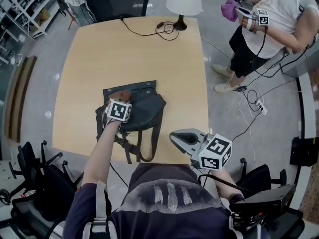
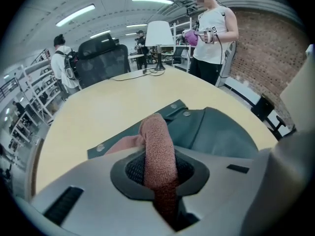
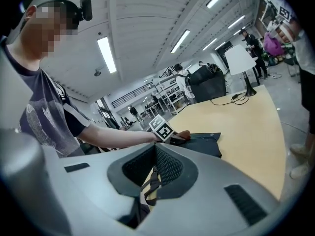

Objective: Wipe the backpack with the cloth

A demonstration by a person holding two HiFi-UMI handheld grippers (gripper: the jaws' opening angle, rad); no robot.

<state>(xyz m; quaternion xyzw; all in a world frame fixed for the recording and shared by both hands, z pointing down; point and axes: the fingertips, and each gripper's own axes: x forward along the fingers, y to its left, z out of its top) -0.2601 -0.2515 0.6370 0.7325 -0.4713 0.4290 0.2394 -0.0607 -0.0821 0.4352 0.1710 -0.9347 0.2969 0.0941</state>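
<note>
A dark green backpack (image 1: pixel 142 111) lies flat on the wooden table (image 1: pixel 99 54), near the front edge, with its straps (image 1: pixel 149 151) trailing toward me. My left gripper (image 1: pixel 119 99) rests on the bag's top left part, shut on a brownish-pink cloth (image 1: pixel 122 93). In the left gripper view the cloth (image 2: pixel 156 141) is clamped between the jaws of the left gripper (image 2: pixel 158 154), with the backpack (image 2: pixel 221 132) just beyond. My right gripper (image 1: pixel 174 135) hovers to the right of the bag, off its fabric, jaws together and holding nothing. In the right gripper view a strap (image 3: pixel 149 181) shows through the slit of the right gripper (image 3: pixel 152 173).
A white lamp (image 1: pixel 183 1) and a black cable (image 1: pixel 149 31) sit at the table's far edge. Another person (image 1: pixel 279 19) stands at the far right with grippers and a purple cloth. Office chairs stand behind the table (image 1: pixel 117 1) and at my lower left (image 1: pixel 35 183).
</note>
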